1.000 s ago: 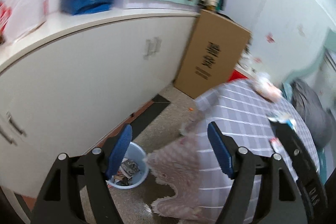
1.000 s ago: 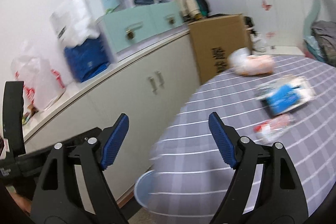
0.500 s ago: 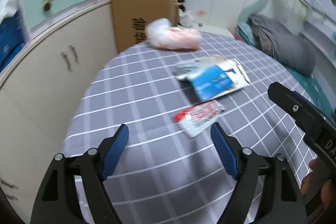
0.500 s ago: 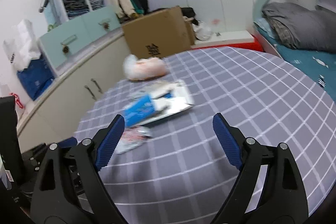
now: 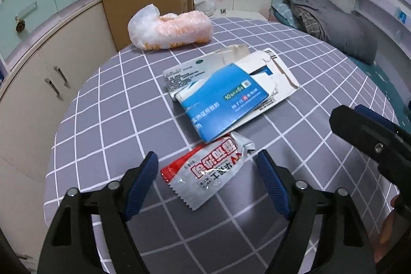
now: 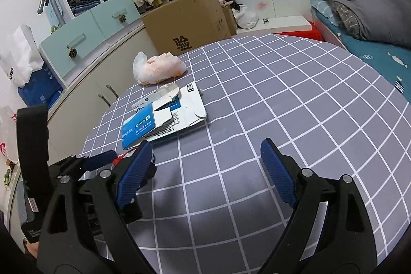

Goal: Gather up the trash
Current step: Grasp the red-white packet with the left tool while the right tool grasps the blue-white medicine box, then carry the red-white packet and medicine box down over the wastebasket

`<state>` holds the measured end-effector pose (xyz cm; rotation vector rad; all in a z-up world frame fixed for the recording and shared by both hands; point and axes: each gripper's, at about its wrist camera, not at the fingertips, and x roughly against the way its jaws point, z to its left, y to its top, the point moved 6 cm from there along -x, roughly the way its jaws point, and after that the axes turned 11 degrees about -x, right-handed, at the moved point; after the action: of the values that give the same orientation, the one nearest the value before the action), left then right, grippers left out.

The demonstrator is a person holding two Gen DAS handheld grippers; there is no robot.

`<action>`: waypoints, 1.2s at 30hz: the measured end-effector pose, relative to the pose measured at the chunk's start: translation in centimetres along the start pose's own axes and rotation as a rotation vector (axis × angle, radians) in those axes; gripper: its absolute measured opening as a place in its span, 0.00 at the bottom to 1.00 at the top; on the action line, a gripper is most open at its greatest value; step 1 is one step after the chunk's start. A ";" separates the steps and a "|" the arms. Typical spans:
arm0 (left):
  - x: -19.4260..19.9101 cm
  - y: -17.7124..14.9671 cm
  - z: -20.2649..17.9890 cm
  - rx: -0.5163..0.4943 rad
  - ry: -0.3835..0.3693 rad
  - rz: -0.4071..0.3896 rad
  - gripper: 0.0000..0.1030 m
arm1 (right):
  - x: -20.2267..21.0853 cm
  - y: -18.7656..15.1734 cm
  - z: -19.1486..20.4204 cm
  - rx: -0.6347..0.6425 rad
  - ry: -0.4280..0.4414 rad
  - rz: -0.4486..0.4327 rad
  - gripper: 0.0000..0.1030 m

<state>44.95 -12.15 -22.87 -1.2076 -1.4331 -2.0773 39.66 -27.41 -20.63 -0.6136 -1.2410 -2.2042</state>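
Note:
A red and silver snack wrapper [image 5: 208, 171] lies on the grey checked table [image 5: 108, 109], between the blue pads of my open left gripper [image 5: 209, 166]. Beyond it lies a torn blue and white medicine box [image 5: 228, 96], also in the right wrist view [image 6: 164, 120]. A clear plastic bag with pink contents [image 5: 170, 30] sits at the far table edge, also in the right wrist view [image 6: 159, 67]. My right gripper [image 6: 205, 158] is open and empty over bare tablecloth, to the right of the left gripper [image 6: 102, 161].
A cardboard box [image 6: 187, 22] stands behind the table. White cabinets [image 5: 38, 84] with teal drawers [image 6: 84, 35] run along the left. A bed with a grey quilt [image 6: 364, 9] is at the right.
Both grippers swung from the cabinet and floor bin toward the table. My left gripper has closed in on the snack wrapper, which now lies between its pads.

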 end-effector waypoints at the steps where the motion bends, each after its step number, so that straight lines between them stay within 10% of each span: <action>1: 0.2 0.0 0.0 -0.003 -0.002 -0.007 0.64 | -0.1 0.0 0.1 0.001 0.000 0.002 0.83; 12: 2.1 -1.2 -0.1 -0.025 -0.009 -0.047 0.33 | 0.5 -0.1 2.6 0.102 -0.031 -0.006 0.83; 36: 7.5 -5.5 13.8 0.385 0.179 -0.131 0.32 | -8.0 2.6 3.1 -0.056 0.157 0.183 0.84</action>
<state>43.05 3.75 -18.35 -0.7761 -1.7584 -1.8180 47.75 -24.09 -22.44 -0.5418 -1.0059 -2.0967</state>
